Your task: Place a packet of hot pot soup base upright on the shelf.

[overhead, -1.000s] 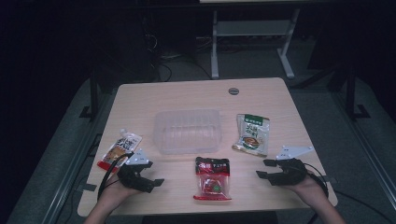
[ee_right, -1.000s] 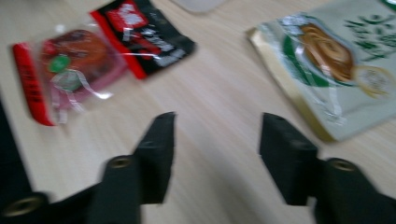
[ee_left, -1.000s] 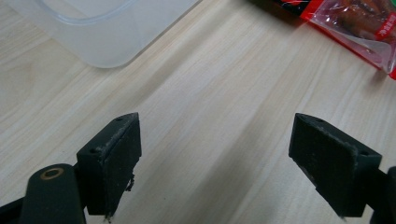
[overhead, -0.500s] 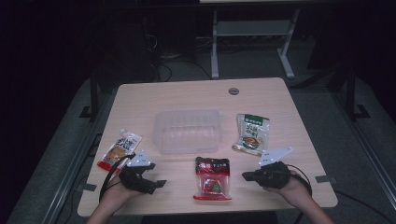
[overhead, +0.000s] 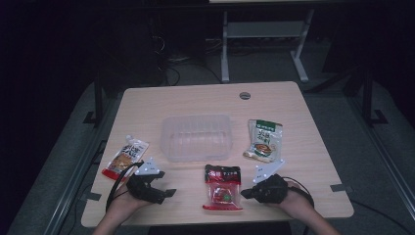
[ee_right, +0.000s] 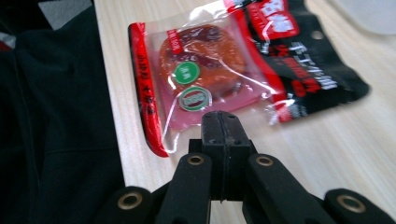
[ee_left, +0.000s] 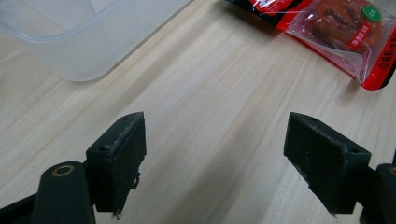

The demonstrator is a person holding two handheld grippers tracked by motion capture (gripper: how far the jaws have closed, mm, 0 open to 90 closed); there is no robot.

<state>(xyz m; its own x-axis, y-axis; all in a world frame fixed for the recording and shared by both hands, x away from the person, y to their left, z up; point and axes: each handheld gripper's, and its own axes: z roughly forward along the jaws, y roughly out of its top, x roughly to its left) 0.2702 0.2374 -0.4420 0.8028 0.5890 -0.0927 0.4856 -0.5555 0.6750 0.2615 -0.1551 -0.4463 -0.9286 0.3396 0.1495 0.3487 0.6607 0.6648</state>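
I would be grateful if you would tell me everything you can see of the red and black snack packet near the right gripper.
The snack packet is a flat, glossy plastic pouch: black top with red lettering, clear window over a reddish-brown food piece, red side edges, two round green stickers. It lies flat near the front edge of the wooden table, in front of the clear plastic tub. The right gripper, jaws shut, points at its edge; whether they touch is unclear.

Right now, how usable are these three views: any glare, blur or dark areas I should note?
High view: the room is nearly black and soft, with the table alone lit. Left gripper view: sharp and evenly lit on the wood, the clear container cropped at the top edge. Right gripper view: glare streaks on the red snack packet, its far end blurred, and a dark patch at the left.
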